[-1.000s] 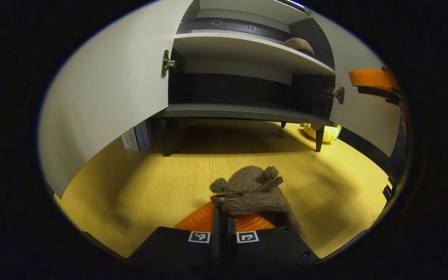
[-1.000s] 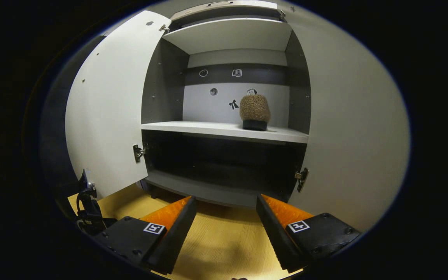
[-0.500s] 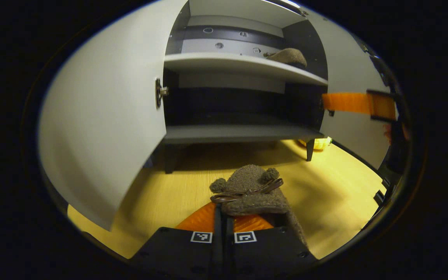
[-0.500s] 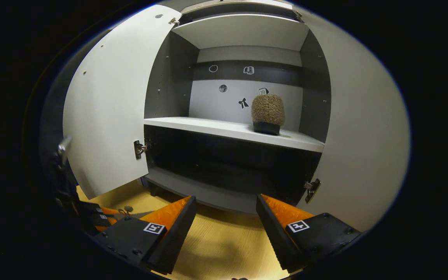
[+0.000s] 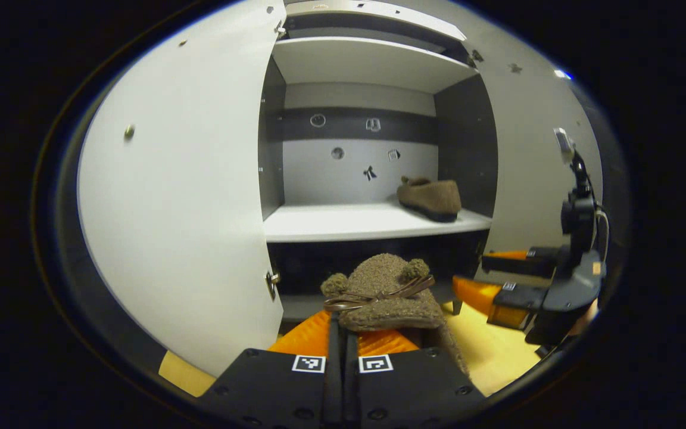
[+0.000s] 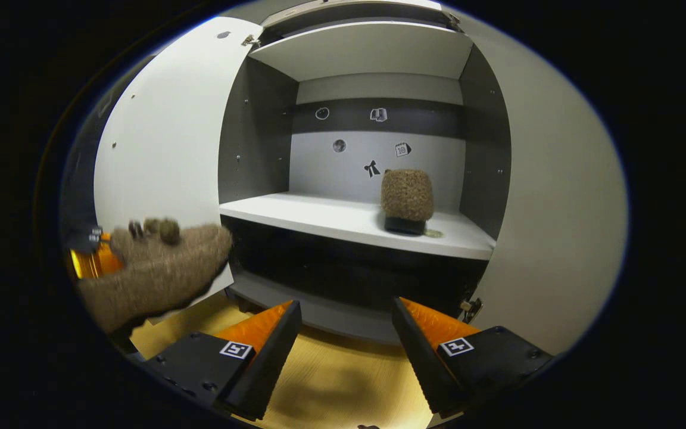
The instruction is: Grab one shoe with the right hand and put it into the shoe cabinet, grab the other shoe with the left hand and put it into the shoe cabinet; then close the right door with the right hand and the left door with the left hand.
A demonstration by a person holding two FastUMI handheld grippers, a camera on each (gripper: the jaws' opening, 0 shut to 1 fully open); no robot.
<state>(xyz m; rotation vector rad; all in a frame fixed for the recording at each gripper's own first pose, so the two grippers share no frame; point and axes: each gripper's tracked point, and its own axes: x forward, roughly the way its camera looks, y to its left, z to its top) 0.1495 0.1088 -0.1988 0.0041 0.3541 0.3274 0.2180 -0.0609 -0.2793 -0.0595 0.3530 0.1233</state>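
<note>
Jaws on my left gripper point(image 5: 343, 336) were closed on the second shoe point(image 5: 386, 295), carried in front of the open shoe cabinet point(image 5: 468, 155); my right gripper point(image 6: 346, 345) hung open and empty below the middle shelf point(image 6: 343, 220). One shoe point(image 6: 406, 199) already sat on that shelf, at its right. I judged the left-hand placing to be the step in hand: next I needed to lift the carried shoe over the shelf edge, set it left of its mate, then release.

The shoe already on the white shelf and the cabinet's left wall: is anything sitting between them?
No. In the right gripper view the white shelf is bare from the brown shoe to the left wall.
</note>
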